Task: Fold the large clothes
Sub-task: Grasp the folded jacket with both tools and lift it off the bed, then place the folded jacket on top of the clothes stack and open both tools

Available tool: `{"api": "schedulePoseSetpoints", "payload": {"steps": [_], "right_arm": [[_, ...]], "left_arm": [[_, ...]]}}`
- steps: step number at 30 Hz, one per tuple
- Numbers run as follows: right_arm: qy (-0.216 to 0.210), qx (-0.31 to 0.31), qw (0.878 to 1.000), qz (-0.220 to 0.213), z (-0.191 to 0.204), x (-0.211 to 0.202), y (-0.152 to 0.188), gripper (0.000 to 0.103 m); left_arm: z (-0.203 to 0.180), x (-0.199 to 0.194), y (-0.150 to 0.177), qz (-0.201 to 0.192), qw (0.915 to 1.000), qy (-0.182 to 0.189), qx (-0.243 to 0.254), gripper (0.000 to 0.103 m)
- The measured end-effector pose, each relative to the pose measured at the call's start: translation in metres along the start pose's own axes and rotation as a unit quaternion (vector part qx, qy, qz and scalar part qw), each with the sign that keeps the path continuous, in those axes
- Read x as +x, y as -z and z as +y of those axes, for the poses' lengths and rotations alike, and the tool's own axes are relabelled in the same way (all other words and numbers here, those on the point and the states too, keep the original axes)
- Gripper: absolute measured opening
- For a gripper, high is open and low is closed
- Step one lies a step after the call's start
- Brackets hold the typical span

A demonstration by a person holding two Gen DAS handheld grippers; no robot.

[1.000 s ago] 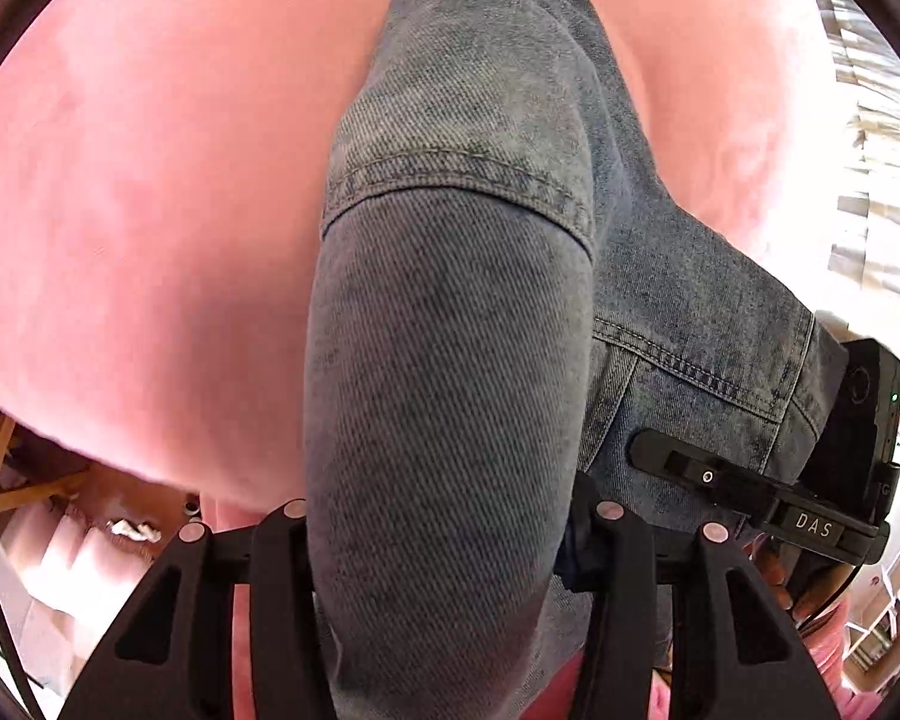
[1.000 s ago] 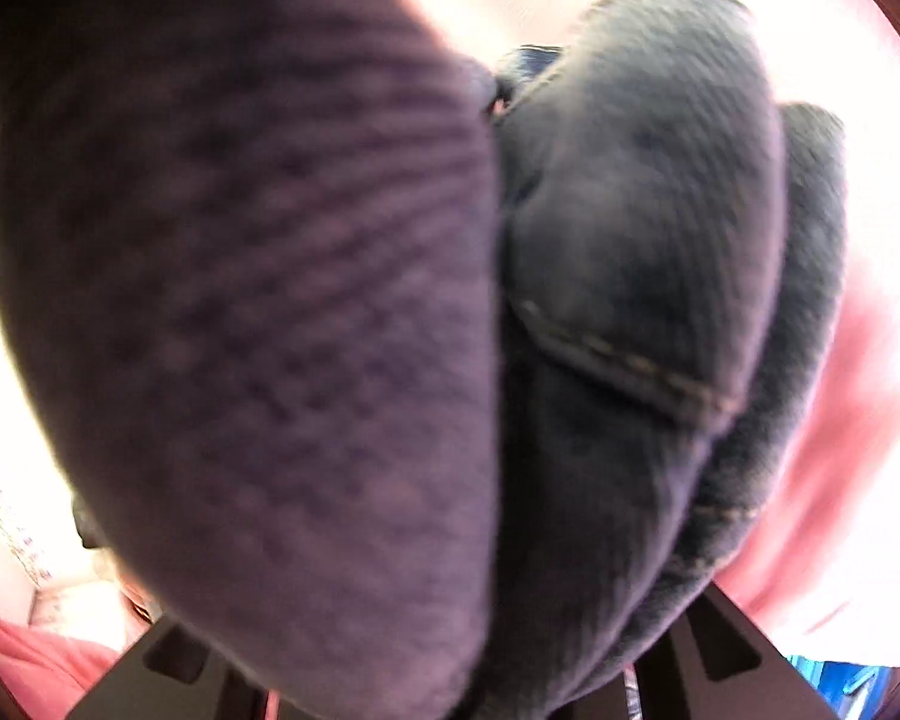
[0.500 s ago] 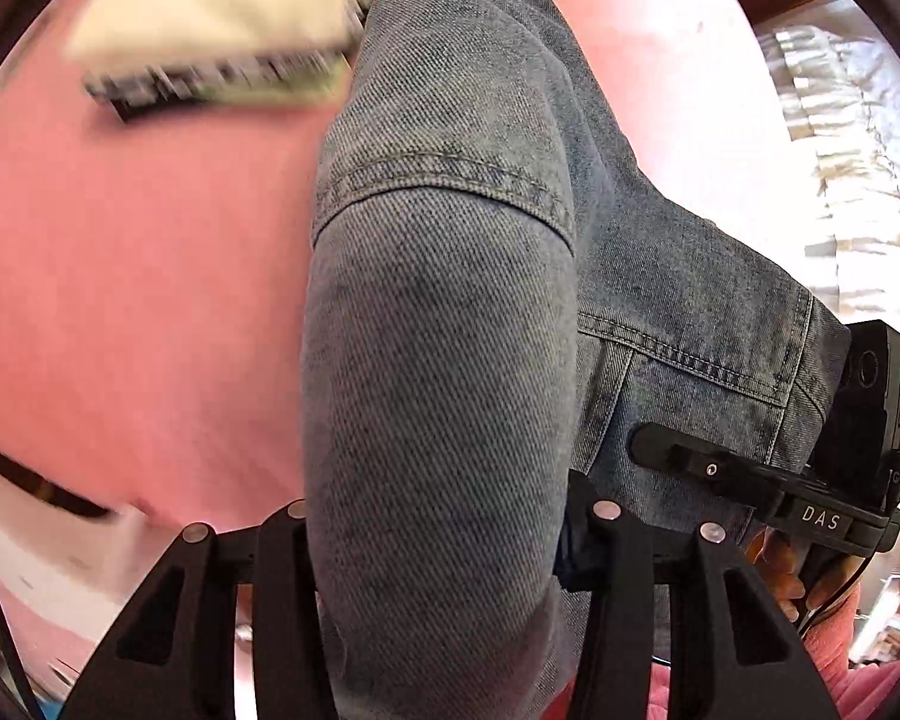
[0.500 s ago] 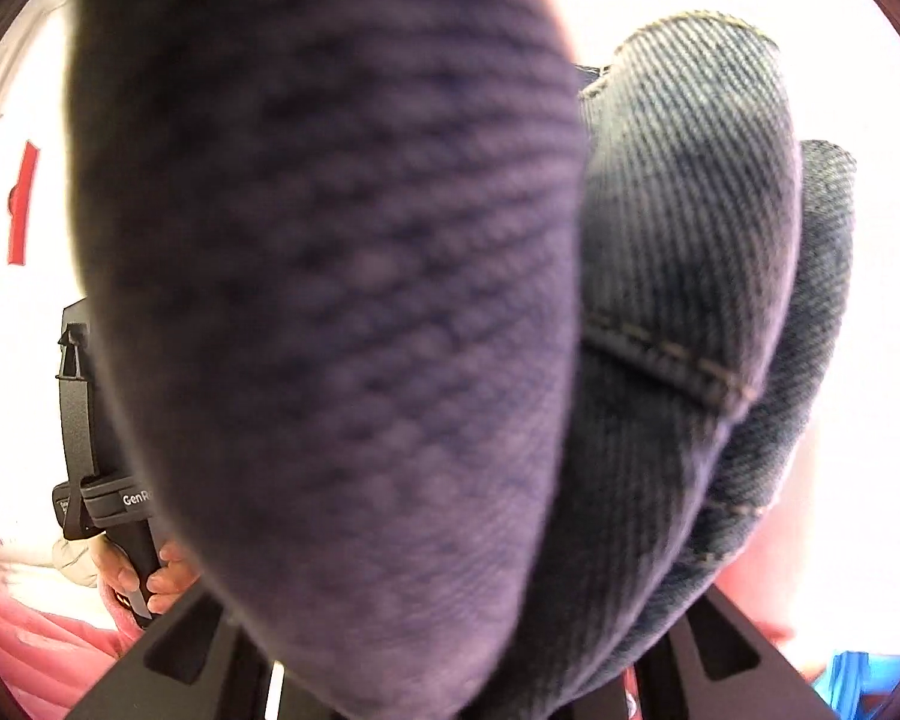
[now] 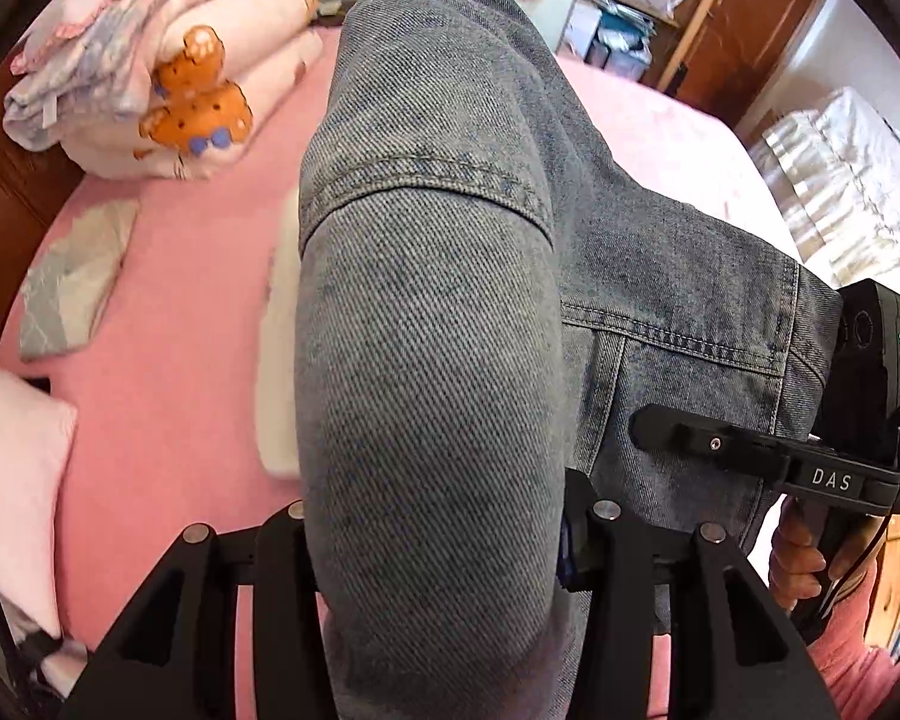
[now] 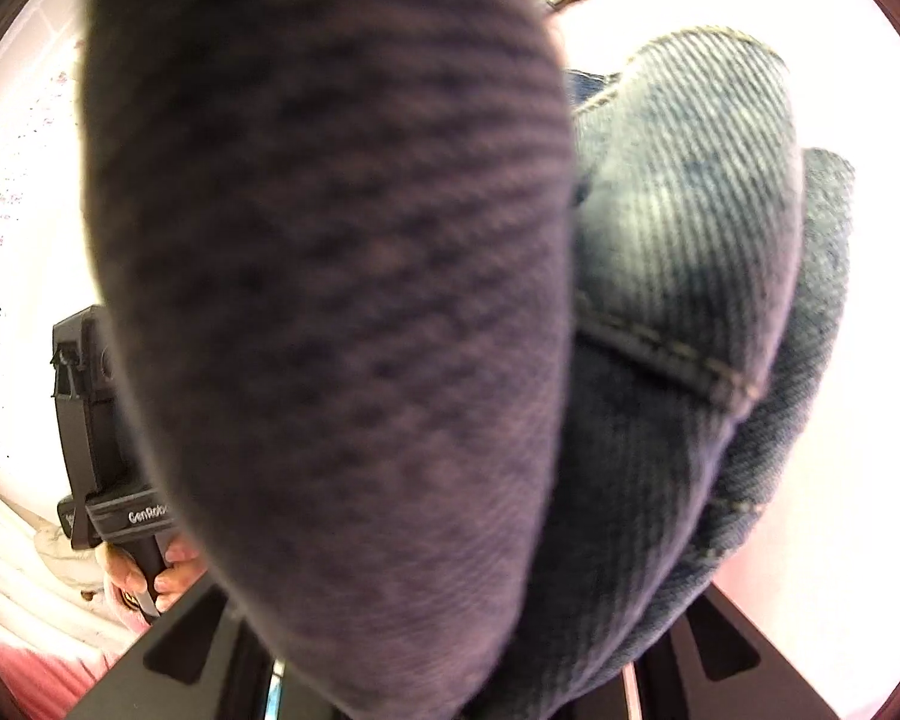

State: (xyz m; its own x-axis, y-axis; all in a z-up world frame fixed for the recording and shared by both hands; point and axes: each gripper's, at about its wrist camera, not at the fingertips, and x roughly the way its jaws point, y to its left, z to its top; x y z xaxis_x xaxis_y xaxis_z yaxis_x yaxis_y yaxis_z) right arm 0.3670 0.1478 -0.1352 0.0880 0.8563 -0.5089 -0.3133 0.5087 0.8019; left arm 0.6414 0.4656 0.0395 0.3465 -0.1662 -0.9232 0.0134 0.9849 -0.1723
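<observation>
A blue-grey denim garment [image 5: 438, 312] is bunched into a thick fold that bulges up between the fingers of my left gripper [image 5: 438, 516], which is shut on it above the pink bed sheet [image 5: 174, 324]. The denim stretches right to the other gripper's black body [image 5: 840, 468], held by a hand. In the right wrist view the same denim garment [image 6: 660, 420] fills the frame, dark and blurred close to the lens. My right gripper [image 6: 462, 630] is shut on it, its fingertips hidden under the cloth. The left gripper's body [image 6: 90, 420] shows at the left.
A folded pink quilt with an orange bear print [image 5: 150, 60] lies at the head of the bed. A grey-white folded cloth [image 5: 72, 282], a pale pillow [image 5: 12, 480] and a white strip of cloth [image 5: 279, 348] lie on the sheet. A wooden door [image 5: 744, 18] stands beyond.
Both grippers have risen and swung with the denim still gripped. The left view went from bare pink sheet to the quilt, pillow and room; the left gripper's body entered the right view.
</observation>
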Motion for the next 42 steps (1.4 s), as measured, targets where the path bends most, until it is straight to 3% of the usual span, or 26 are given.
{"api": "schedulePoseSetpoints", "payload": {"steps": [1, 5, 7, 9, 10, 12, 14, 15, 16, 18, 19, 22, 23, 25, 26, 28, 30, 32, 33, 36, 37, 39, 42], "right_arm": [[-0.001, -0.004, 1.000, -0.004, 0.000, 0.010, -0.013, 0.019], [-0.002, -0.026, 1.000, -0.002, -0.008, 0.041, -0.034, 0.019], [0.005, -0.041, 0.999, 0.003, -0.021, 0.052, -0.039, 0.019], [0.006, -0.033, 0.999, 0.008, -0.048, 0.084, -0.045, 0.020], [0.011, -0.019, 1.000, 0.016, -0.069, 0.103, -0.047, 0.021], [0.042, 0.001, 0.998, 0.037, -0.102, 0.146, -0.042, 0.025], [0.090, -0.014, 0.994, 0.056, -0.128, 0.188, -0.033, 0.029], [0.077, -0.030, 0.995, 0.049, -0.137, 0.192, -0.026, 0.030], [0.051, -0.048, 0.997, 0.036, -0.144, 0.191, -0.019, 0.030], [0.007, -0.069, 0.997, 0.028, -0.188, 0.116, 0.006, 0.031], [-0.002, -0.075, 0.997, 0.032, -0.218, 0.101, -0.025, 0.031], [0.002, -0.081, 0.996, 0.047, -0.218, 0.072, -0.008, 0.033], [0.006, -0.081, 0.996, 0.046, -0.217, 0.069, -0.032, 0.034], [0.012, -0.071, 0.997, 0.038, -0.217, 0.072, -0.030, 0.038], [0.014, -0.061, 0.998, 0.029, -0.214, 0.058, -0.033, 0.039], [0.011, -0.030, 0.999, -0.001, -0.223, 0.067, -0.046, 0.041], [0.019, -0.003, 0.999, -0.037, -0.226, 0.055, -0.027, 0.042], [0.034, -0.004, 0.997, -0.067, -0.212, 0.060, -0.024, 0.043], [0.047, -0.009, 0.996, -0.079, -0.212, 0.050, -0.012, 0.050], [0.081, -0.020, 0.991, -0.108, -0.212, 0.020, 0.025, 0.064], [0.090, -0.017, 0.989, -0.118, -0.209, 0.016, 0.030, 0.064], [0.123, -0.004, 0.984, -0.126, -0.210, -0.006, 0.062, 0.064], [0.194, 0.020, 0.973, -0.123, -0.210, -0.033, 0.112, 0.066]], "left_arm": [[-0.008, -0.011, 0.008, -0.007, 1.0000, 0.001, -0.003, 0.045], [0.029, 0.028, -0.026, -0.013, 0.9997, 0.012, -0.019, 0.046], [0.034, 0.063, -0.042, -0.018, 0.9996, 0.012, -0.016, 0.047], [0.036, 0.127, -0.038, -0.005, 0.9997, 0.004, -0.025, 0.048], [0.048, 0.155, -0.038, 0.012, 0.9992, -0.005, -0.038, 0.050], [0.072, 0.206, -0.032, 0.030, 0.9975, -0.016, -0.062, 0.067], [0.098, 0.228, -0.027, 0.016, 0.9951, 0.030, -0.093, 0.070], [0.105, 0.230, -0.023, 0.005, 0.9945, 0.043, -0.096, 0.076], [0.110, 0.230, -0.021, -0.003, 0.9946, 0.049, -0.091, 0.082], [0.113, 0.230, -0.016, -0.011, 0.9956, 0.050, -0.078, 0.085], [0.115, 0.232, -0.015, -0.014, 0.9964, 0.041, -0.073, 0.091], [0.131, 0.247, -0.020, -0.022, 0.9952, 0.043, -0.086, 0.097], [0.135, 0.248, -0.020, -0.023, 0.9945, 0.046, -0.091, 0.097], [0.136, 0.249, -0.019, -0.025, 0.9938, 0.039, -0.100, 0.101], [0.133, 0.248, -0.017, -0.030, 0.9939, 0.027, -0.103, 0.101], [0.122, 0.242, -0.014, -0.046, 0.9944, -0.010, -0.094, 0.103], [0.098, 0.228, -0.001, -0.084, 0.9917, -0.060, -0.076, 0.103], [0.078, 0.216, 0.026, -0.128, 0.9858, -0.085, -0.068, 0.103], [0.071, 0.212, 0.045, -0.151, 0.9824, -0.080, -0.075, 0.102], [0.058, 0.191, 0.105, -0.221, 0.9592, -0.091, -0.151, 0.102], [0.055, 0.183, 0.124, -0.235, 0.9516, -0.082, -0.180, 0.102], [0.049, 0.175, 0.159, -0.226, 0.9428, -0.062, -0.237, 0.102], [0.038, 0.177, 0.217, -0.172, 0.9373, -0.075, -0.294, 0.102]]}}
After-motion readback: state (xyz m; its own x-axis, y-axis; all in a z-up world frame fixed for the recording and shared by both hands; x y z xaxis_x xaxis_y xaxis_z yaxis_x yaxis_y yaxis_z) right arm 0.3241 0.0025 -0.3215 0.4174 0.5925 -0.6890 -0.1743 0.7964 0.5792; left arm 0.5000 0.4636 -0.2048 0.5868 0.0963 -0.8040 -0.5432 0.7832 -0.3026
